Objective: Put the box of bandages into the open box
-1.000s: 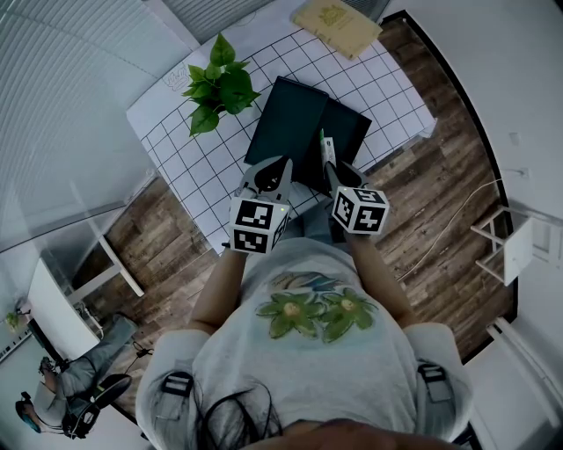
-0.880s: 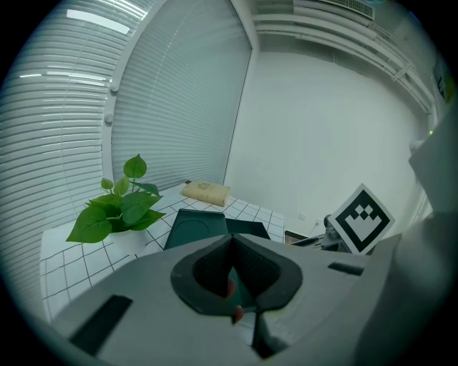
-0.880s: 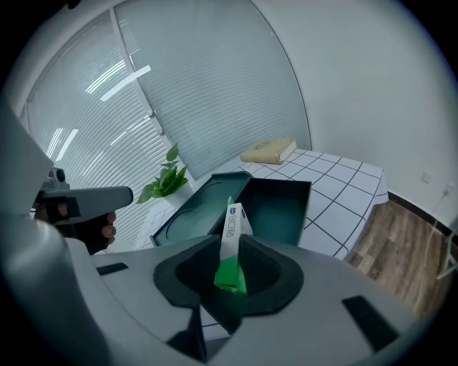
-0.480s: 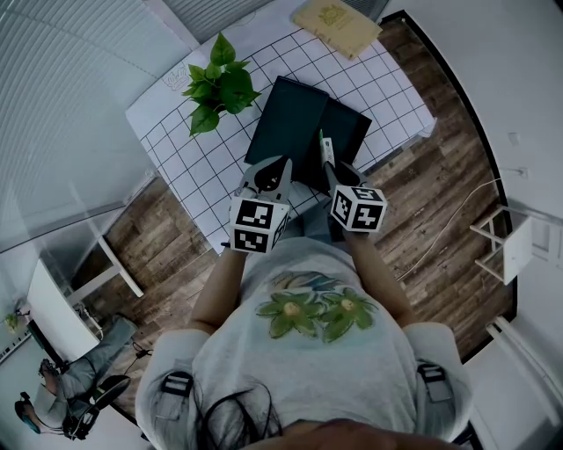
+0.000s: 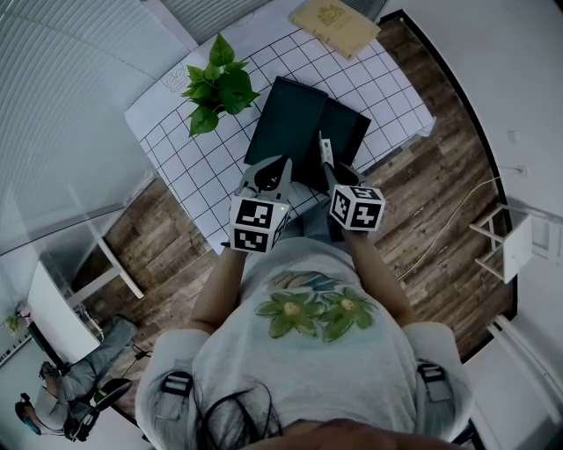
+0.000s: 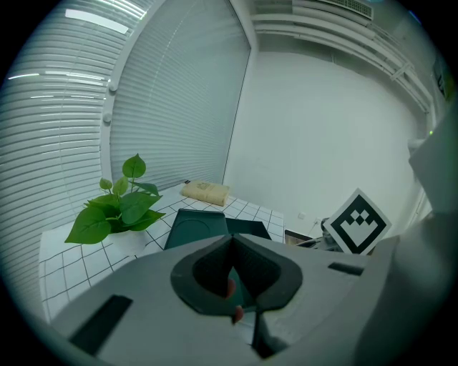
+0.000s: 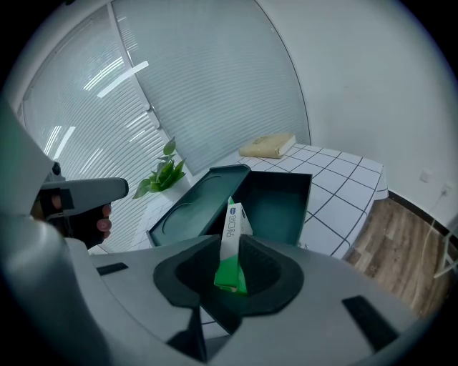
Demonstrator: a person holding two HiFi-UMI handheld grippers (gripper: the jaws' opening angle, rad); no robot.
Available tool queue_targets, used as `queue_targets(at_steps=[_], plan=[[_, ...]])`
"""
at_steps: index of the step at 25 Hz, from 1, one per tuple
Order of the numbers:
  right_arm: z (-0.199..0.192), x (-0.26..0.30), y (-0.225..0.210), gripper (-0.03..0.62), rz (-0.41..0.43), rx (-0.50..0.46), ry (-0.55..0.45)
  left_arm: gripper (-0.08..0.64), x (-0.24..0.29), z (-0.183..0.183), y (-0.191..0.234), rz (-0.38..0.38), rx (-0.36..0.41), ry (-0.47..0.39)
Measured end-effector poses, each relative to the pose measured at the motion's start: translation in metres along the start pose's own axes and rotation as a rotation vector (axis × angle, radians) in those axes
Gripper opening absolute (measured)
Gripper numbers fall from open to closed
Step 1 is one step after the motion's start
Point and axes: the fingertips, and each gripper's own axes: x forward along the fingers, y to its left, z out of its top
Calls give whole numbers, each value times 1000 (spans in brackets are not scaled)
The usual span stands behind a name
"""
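Right claw [image 7: 230, 261] is clamped on the box of bandages [image 7: 232, 236], green and white, standing upright between the jaws. Its lower end is sunk out of sight in the claw, and its print is too small to read. Left claw [image 6: 232, 275] is pressed together with nothing in it; some pinkish spots show through its gap, and I can't tell what they are. From the head view both claws sit at the near edge of the surface [image 5: 176, 149], a white top ruled in a dark grid, with wood floor [image 5: 440, 202] around it and blinds [image 6: 172, 93] along the wall. Now the open box [image 7: 275, 200]: dark green, its inside showing only bare bottom, its lid [image 7: 193, 207] lying flat against its left side. The bandages are just short of it, up in the claw. A leafy plant [image 5: 220, 83] stands left of the lid, and a flat tan thing [image 5: 337, 25] lies at the far edge.
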Motion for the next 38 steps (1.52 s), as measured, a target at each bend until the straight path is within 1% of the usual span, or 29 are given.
queue_targets(at_steps=[13, 24, 30, 38], plan=[[-6, 3, -1, 86, -4, -19, 18, 8, -1, 0, 2, 5, -1, -2], [-9, 8, 2, 86, 11, -43, 42, 8, -2, 1, 2, 5, 1, -4], [-8, 9, 3, 86, 8, -62, 46, 8, -2, 1, 3, 5, 1, -9], [-8, 9, 2, 86, 4, -61, 42, 8, -1, 2, 3, 3, -2, -13]])
